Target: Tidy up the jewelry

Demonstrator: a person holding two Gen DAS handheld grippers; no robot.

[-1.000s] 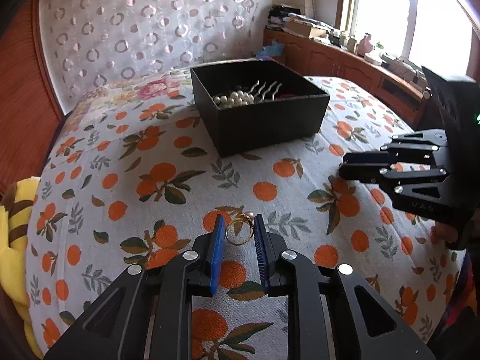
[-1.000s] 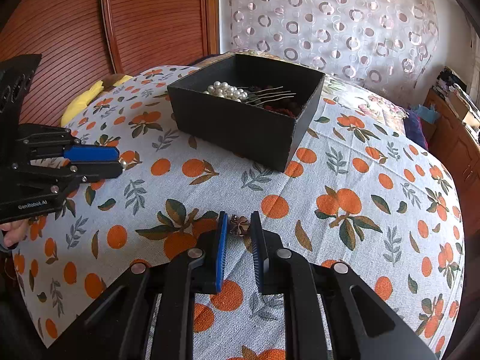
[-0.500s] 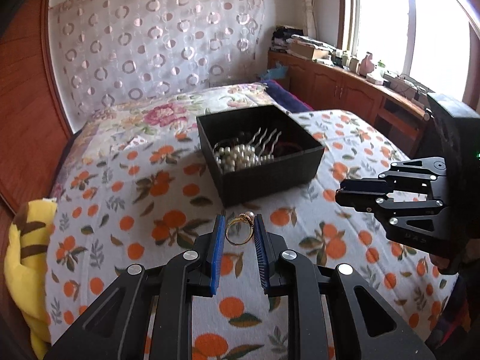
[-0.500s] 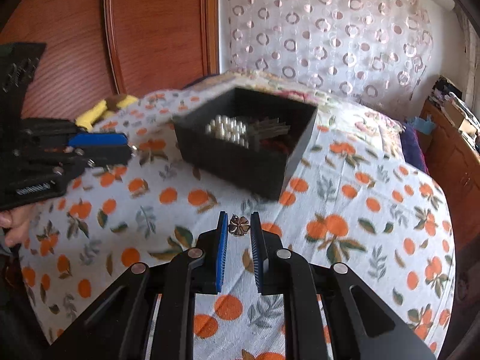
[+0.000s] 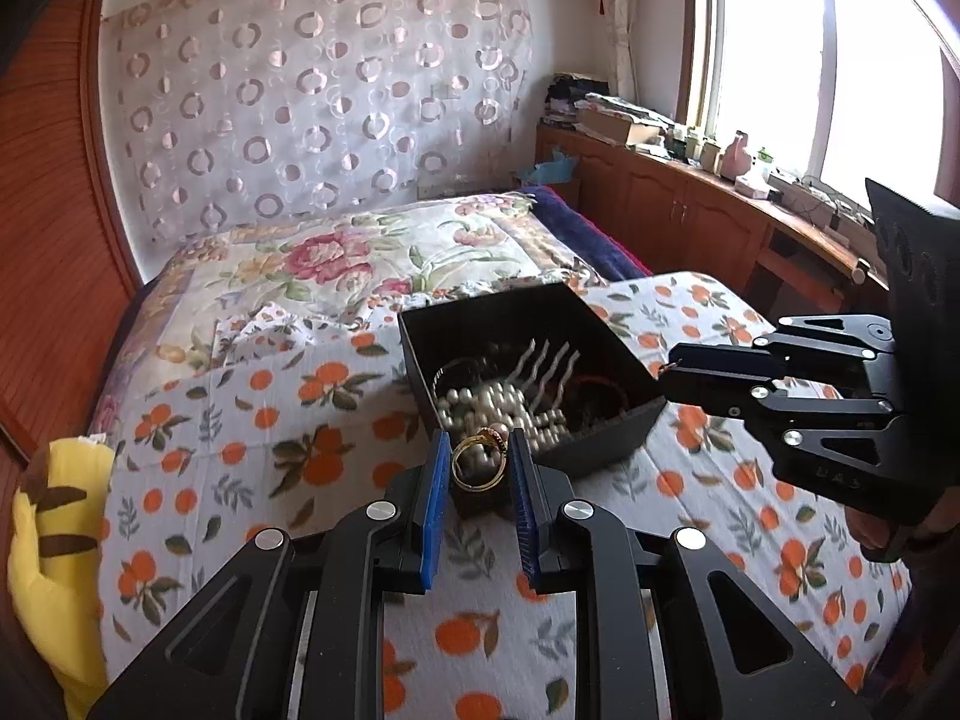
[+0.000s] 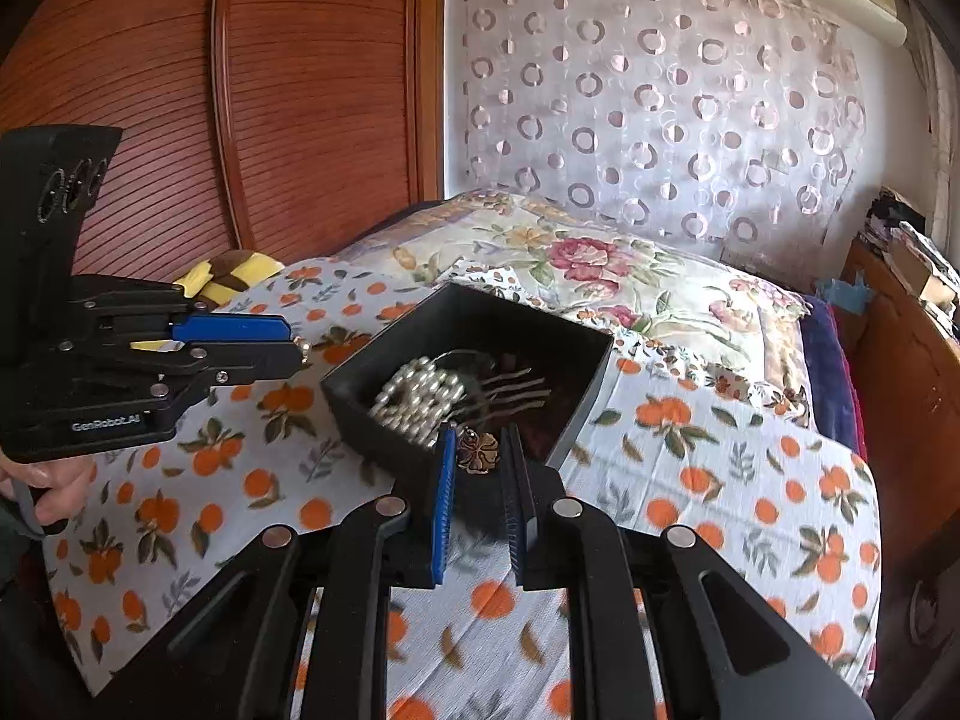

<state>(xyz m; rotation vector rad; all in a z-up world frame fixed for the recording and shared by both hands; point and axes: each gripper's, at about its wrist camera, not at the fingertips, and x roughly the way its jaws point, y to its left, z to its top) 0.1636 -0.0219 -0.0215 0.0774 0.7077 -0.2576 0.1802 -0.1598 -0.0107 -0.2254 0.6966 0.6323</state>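
My left gripper (image 5: 479, 463) is shut on a gold ring (image 5: 478, 467) and holds it in the air just in front of the near wall of the black box (image 5: 600, 324). The box holds a pearl necklace (image 5: 501, 405) and a metal hair comb (image 5: 549, 363). My right gripper (image 6: 477, 450) is shut on a small bronze flower charm (image 6: 478, 451), held above the near edge of the same box (image 6: 576, 414). The left gripper also shows in the right wrist view (image 6: 297, 345), left of the box. The right gripper shows in the left wrist view (image 5: 666, 369), right of the box.
The box sits on an orange-print cloth (image 5: 300, 420) spread over a bed with a floral quilt (image 5: 336, 258). A yellow striped plush (image 5: 48, 546) lies at the bed's left edge. A wooden wardrobe (image 6: 270, 90) stands behind; a wooden sideboard (image 5: 690, 204) under the window holds clutter.
Both grippers have risen off the cloth and moved toward the black box, the left carrying the ring, the right carrying the flower charm.
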